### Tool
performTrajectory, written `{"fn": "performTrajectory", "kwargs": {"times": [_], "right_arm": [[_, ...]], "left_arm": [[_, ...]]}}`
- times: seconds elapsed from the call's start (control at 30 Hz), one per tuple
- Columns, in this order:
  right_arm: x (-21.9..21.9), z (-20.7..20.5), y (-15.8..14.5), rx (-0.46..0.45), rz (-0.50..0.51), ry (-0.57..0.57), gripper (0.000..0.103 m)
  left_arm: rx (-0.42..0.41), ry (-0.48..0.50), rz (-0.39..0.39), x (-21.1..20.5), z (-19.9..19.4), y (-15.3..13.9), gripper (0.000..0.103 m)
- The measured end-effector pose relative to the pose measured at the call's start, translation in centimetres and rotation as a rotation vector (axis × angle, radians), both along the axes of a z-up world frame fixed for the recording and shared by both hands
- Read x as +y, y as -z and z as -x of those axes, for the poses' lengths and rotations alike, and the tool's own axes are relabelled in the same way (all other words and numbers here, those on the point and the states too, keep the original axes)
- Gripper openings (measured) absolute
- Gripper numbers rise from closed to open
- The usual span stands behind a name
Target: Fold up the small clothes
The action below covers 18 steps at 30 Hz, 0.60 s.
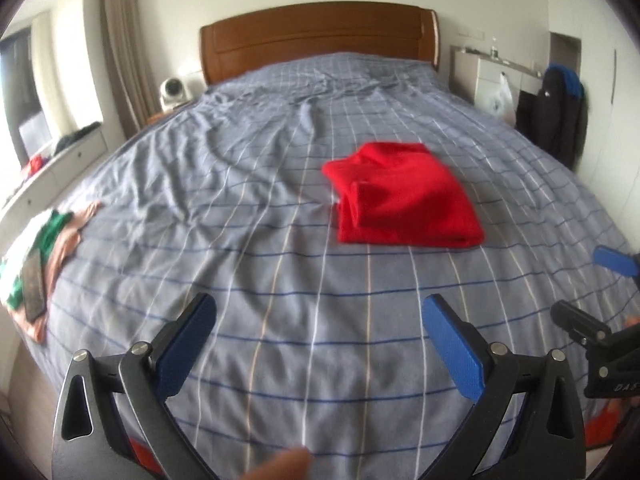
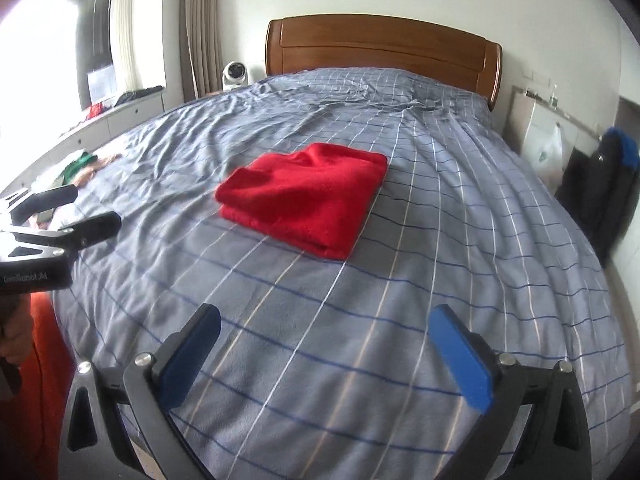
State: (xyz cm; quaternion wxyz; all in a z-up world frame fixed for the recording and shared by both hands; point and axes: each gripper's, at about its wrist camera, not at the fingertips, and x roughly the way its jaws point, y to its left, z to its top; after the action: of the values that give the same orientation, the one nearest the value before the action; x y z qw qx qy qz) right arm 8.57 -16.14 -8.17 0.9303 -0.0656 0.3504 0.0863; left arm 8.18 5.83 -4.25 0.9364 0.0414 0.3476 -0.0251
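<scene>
A red garment [image 1: 404, 200] [image 2: 308, 196] lies folded into a neat rectangle in the middle of the blue checked bed cover [image 1: 240, 208] [image 2: 460, 240]. My left gripper [image 1: 320, 306] [image 2: 92, 206] hovers open over the near part of the bed, well short of the garment, with nothing between its blue pads. My right gripper [image 2: 326, 316] [image 1: 588, 286] is likewise open and empty, also back from the garment and to the right of the left one. A pile of unfolded small clothes [image 1: 44, 240] [image 2: 80, 166], green, white and peach, sits at the bed's left edge.
A dark flat object [image 1: 34, 284] rests on the clothes pile. A wooden headboard [image 1: 316, 36] closes the far end, with a small white fan [image 1: 173, 92] beside it. A black and blue jacket [image 1: 558, 112] hangs at the right by a white cabinet [image 1: 492, 76].
</scene>
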Motion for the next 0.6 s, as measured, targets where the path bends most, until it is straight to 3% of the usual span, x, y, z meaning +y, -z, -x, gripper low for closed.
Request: {"fn": "performTrajectory", "kwargs": {"times": [0.3, 0.47, 0.6], "right_arm": [[-0.2, 0.1, -3.7, 0.003, -0.013, 0.064, 0.103], [-0.2, 0.6, -3.8, 0.021, 0.005, 0.067, 0.103], [-0.5, 0.7, -3.4, 0.050, -0.005, 0.075, 0.103]], "left_arm": [[-0.001, -0.066, 0.023, 0.2, 0.4, -2.5, 0.103], [0.013, -0.072, 0.057, 0.2, 0.7, -2.8, 0.103], [0.020, -0.078, 0.028, -0.2, 0.9, -2.7, 0.103]]}}
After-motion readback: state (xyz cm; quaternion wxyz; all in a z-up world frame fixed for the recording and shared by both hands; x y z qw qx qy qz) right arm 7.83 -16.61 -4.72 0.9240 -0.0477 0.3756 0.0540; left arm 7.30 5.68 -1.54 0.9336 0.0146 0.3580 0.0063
